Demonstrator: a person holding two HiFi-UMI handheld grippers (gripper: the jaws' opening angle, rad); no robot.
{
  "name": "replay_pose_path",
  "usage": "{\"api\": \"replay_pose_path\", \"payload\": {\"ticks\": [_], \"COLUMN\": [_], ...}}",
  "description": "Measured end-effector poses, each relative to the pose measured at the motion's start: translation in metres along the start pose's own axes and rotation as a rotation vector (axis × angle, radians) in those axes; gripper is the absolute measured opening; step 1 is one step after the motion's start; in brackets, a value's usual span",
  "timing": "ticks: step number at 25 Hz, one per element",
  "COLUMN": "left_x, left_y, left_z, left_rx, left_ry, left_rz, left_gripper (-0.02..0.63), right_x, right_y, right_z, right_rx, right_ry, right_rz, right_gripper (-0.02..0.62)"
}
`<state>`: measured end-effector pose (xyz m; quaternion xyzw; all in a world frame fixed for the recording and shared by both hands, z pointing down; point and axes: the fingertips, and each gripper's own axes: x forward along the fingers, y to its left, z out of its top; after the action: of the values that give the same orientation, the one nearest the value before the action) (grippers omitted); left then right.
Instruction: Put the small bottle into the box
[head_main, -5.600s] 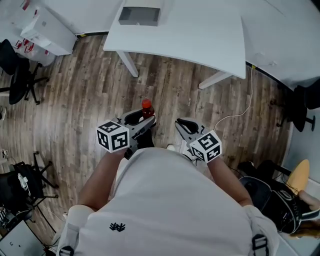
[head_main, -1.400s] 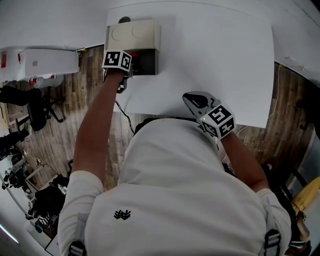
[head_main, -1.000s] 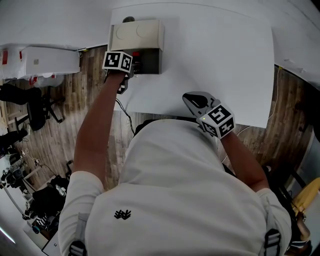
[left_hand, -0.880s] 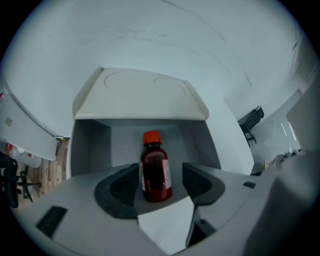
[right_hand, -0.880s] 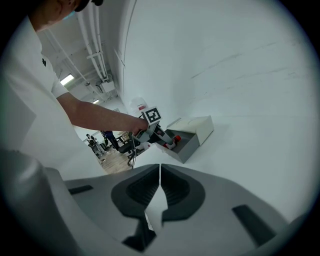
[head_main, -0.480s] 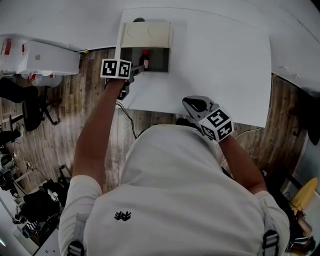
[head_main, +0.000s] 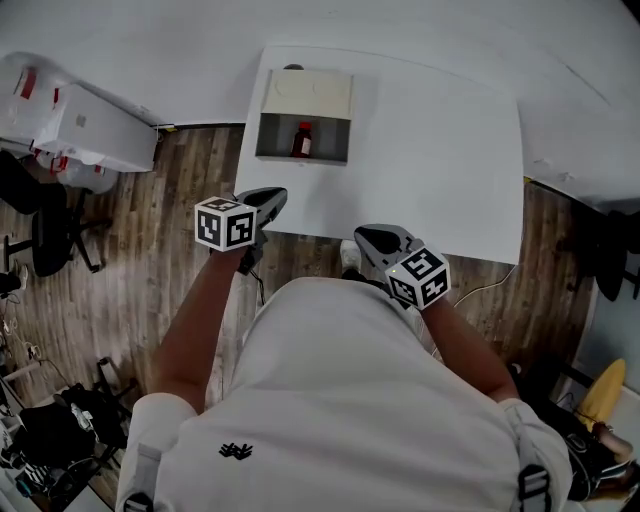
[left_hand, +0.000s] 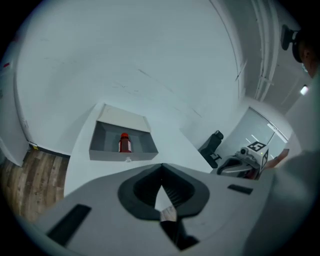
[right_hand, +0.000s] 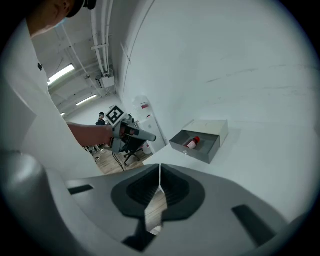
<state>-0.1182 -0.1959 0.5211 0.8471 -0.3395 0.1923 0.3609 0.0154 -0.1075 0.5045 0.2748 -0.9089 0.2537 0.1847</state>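
Observation:
A small brown bottle with a red cap (head_main: 302, 140) stands upright inside the open grey box (head_main: 290, 152), which sits at the far left of the white table (head_main: 430, 150). My left gripper (head_main: 274, 194) hangs over the table's near edge, well short of the box. Its jaws have just closed and are shut with nothing between them. In the left gripper view the bottle (left_hand: 125, 142) and box (left_hand: 106, 149) lie ahead of the shut left gripper (left_hand: 161, 168). My right gripper (head_main: 363, 237) is shut and empty at the near edge. The right gripper view shows the bottle (right_hand: 192, 142) and the left gripper (right_hand: 142, 135).
White storage bins (head_main: 90, 120) stand on the wooden floor left of the table, with a black office chair (head_main: 45, 215) beside them. Another dark chair (head_main: 610, 240) is at the far right. A cable (head_main: 495, 283) runs on the floor under the table's right side.
The left gripper has drawn back from the box to the table's near edge and risen, leaving the bottle standing in the box. The right gripper has also come back a little.

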Motion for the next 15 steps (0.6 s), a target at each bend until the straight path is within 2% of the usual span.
{"api": "replay_pose_path", "payload": {"ticks": [10, 15], "left_x": [-0.092, -0.118], "left_y": [-0.054, -0.071], "left_z": [-0.058, -0.075], "left_rx": [-0.052, 0.023], "left_ry": [-0.108, -0.1], "left_rz": [-0.112, -0.133], "left_gripper": [0.006, 0.006], "right_x": [-0.002, 0.003], "right_y": [0.057, 0.084], "right_z": [-0.012, -0.026], "right_rx": [-0.022, -0.003], "right_ry": [-0.004, 0.002], "right_rz": [-0.05, -0.067], "right_gripper": [0.009, 0.008]}}
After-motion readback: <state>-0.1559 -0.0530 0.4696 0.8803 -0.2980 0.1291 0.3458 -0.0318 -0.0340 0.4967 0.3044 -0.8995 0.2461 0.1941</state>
